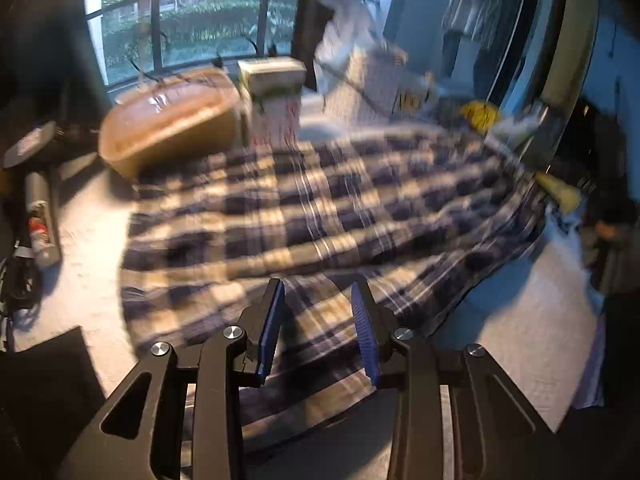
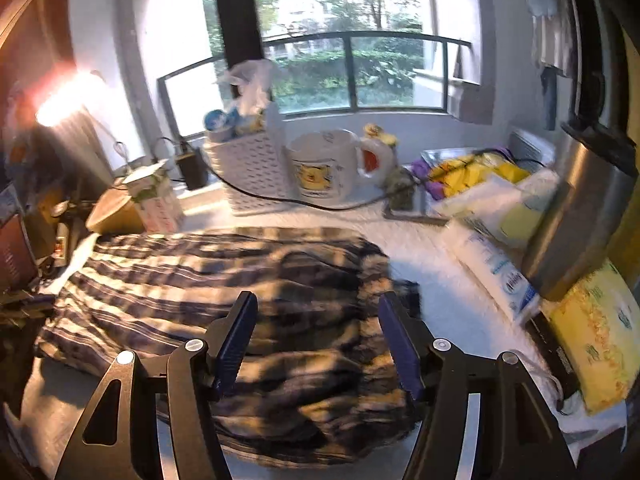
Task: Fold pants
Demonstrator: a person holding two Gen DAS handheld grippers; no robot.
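Plaid pants (image 2: 208,288) lie flat, long axis running from frame left to right; left gripper (image 1: 318,322) and right gripper (image 2: 318,340) hover with jaws apart, empty

Left gripper (image 1: 318,292) black, silver screws (blue ribbed pads); right gripper (image 2: 318,304) alike.

Daylight from window (image 2: 348,76); lamp (image 2: 60,104) glare at left; motion blur throughout; fisheye-bent, dark edges.

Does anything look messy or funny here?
Yes: the plaid pants lie rumpled and bunched on the white table, not flat. Both the left gripper and right gripper hover open above them.
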